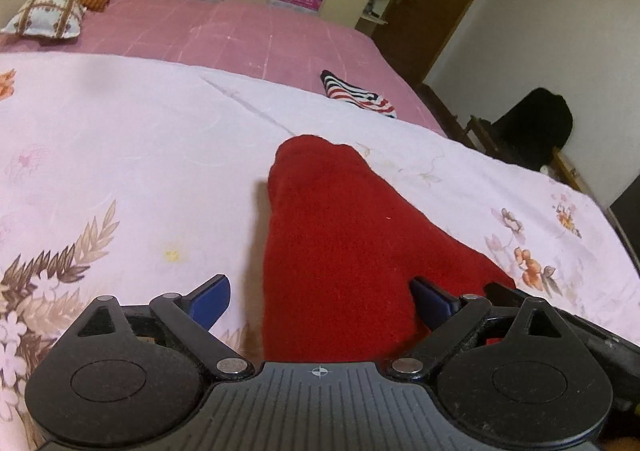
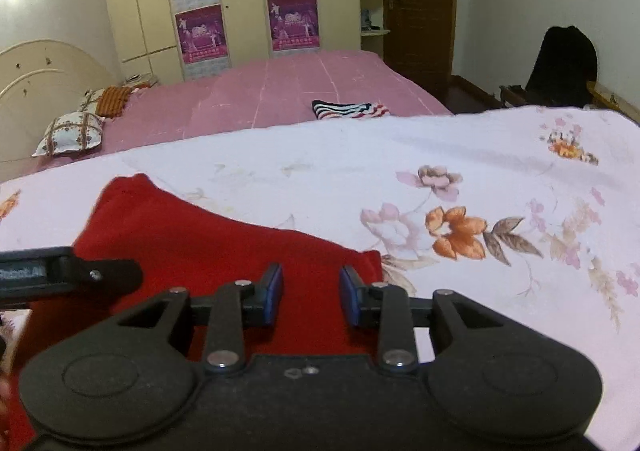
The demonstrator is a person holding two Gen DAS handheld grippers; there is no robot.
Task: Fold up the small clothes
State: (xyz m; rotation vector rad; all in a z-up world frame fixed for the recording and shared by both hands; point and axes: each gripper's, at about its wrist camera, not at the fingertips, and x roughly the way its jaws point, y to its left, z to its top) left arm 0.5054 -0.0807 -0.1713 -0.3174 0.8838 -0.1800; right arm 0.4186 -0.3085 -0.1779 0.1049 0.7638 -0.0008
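A red knitted garment (image 1: 340, 243) lies flat on the floral sheet (image 1: 120, 155), narrowing toward its far end. My left gripper (image 1: 322, 299) is open over its near part. The blue pads stand wide apart, the left one (image 1: 214, 301) over the sheet and the right one (image 1: 432, 301) on the red cloth. In the right wrist view the same garment (image 2: 192, 235) fills the lower left. My right gripper (image 2: 312, 293) hovers over its right edge, a narrow gap between the pads and only flat cloth showing through it. The left tool's black body (image 2: 60, 275) pokes in from the left.
A folded striped garment (image 1: 356, 93) (image 2: 348, 108) rests at the far edge of the floral sheet, on the pink bedspread (image 2: 280, 91). Pillows (image 1: 44, 17) lie by the headboard. A dark chair (image 2: 560, 67) stands past the bed's right side, and a wardrobe (image 2: 240, 11) behind.
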